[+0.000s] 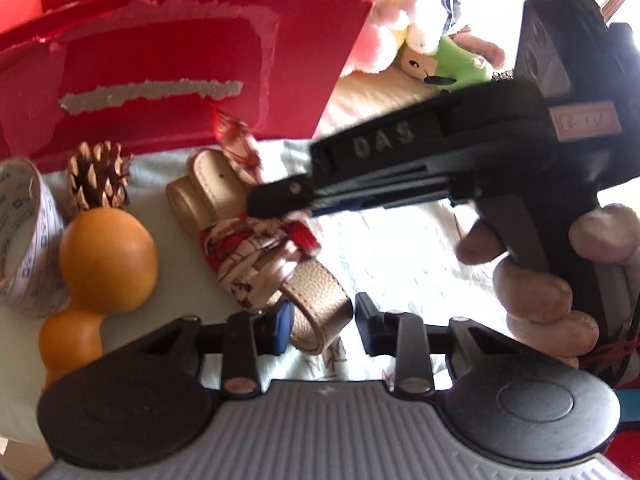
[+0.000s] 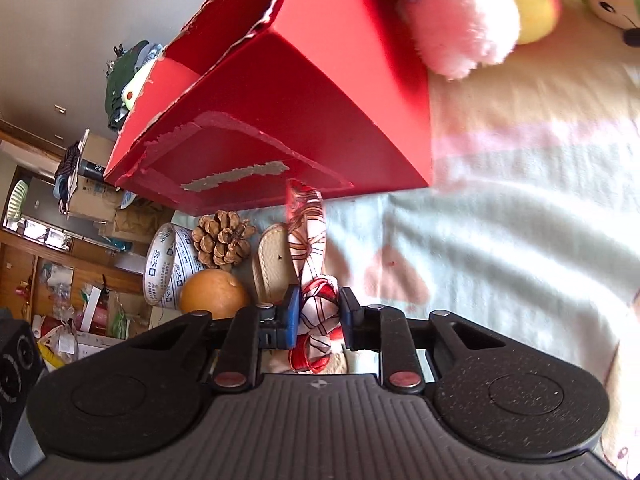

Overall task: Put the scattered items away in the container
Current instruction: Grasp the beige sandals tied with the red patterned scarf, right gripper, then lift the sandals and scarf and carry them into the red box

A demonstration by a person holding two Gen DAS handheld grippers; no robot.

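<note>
A beige belt (image 1: 320, 304) with a red-and-white patterned scarf (image 1: 248, 252) wound around it lies on the pale bedcover, in front of the red cardboard box (image 1: 192, 60). My left gripper (image 1: 325, 320) straddles the near end of the belt, its pads closed against the belt's edges. A hand brings my right gripper (image 1: 272, 204) in from the right, down onto the scarf. In the right wrist view the right gripper (image 2: 320, 316) is shut on the scarf (image 2: 318, 308), with the belt (image 2: 272, 264) just beyond it and the box (image 2: 304, 112) behind.
Left of the belt are a pine cone (image 1: 98, 176), an orange gourd (image 1: 104, 256) and a roll of printed tape (image 1: 28, 236). Plush toys (image 1: 424, 36) are heaped to the right of the box. Beyond the bed's left edge stand cluttered shelves and cardboard boxes (image 2: 76, 264).
</note>
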